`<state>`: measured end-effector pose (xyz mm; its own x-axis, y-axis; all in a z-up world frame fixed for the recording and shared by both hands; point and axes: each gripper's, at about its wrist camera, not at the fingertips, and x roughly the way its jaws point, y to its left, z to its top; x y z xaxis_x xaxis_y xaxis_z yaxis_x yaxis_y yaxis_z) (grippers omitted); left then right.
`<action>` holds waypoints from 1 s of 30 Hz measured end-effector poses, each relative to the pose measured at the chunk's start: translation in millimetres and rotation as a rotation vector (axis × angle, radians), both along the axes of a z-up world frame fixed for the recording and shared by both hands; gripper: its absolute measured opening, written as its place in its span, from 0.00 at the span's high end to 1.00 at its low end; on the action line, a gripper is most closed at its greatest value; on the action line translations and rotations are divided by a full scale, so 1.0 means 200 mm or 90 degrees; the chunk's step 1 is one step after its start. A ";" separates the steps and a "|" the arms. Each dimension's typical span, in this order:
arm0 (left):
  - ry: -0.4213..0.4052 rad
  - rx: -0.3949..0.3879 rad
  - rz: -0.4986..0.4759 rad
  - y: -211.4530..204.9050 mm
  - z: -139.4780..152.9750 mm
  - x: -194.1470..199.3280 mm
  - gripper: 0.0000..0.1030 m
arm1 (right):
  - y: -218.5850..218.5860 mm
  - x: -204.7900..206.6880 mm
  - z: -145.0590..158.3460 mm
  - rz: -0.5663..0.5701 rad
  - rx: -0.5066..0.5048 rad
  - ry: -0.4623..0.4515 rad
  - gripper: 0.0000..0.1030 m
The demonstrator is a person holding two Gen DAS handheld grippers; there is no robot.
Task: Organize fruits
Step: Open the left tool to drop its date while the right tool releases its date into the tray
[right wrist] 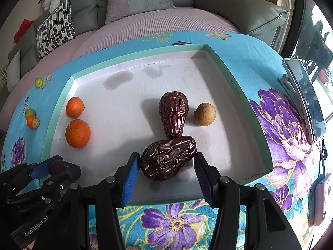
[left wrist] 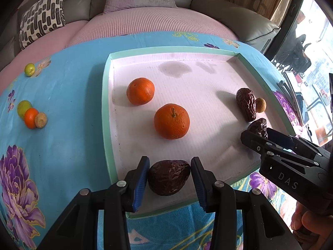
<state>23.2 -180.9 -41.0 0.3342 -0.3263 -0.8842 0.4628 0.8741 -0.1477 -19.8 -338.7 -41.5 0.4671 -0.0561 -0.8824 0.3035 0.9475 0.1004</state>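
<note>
A white tray with a green rim (left wrist: 106, 95) (right wrist: 226, 66) lies on the blue flowered cloth. In it are two oranges (left wrist: 172, 121) (left wrist: 140, 91), a dark date (left wrist: 246, 104) (right wrist: 174, 114) and a small tan fruit (left wrist: 260, 104) (right wrist: 204, 114). My left gripper (left wrist: 169, 177) is open, its blue pads on either side of a dark date (left wrist: 169, 177) at the tray's near edge. My right gripper (right wrist: 166, 168) is open around another dark date (right wrist: 169, 158), which lies on the tray floor touching the upright one.
On the cloth left of the tray lie a green fruit (left wrist: 29, 69), and a cluster of a green fruit (left wrist: 23, 108), a small orange (left wrist: 30, 118) and a tan fruit (left wrist: 40, 120). A phone on a stand (right wrist: 306, 95) sits right of the tray. A sofa lies beyond.
</note>
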 end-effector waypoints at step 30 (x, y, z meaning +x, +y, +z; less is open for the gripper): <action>-0.063 0.051 0.152 0.30 0.09 0.13 0.09 | 0.01 0.00 0.02 0.000 -0.005 -0.008 0.46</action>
<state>49.4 -120.2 -22.0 0.4799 -0.1573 -0.8631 0.2504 0.9674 -0.0371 -20.6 -337.6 -38.5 0.4787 -0.0632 -0.8757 0.3029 0.9480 0.0972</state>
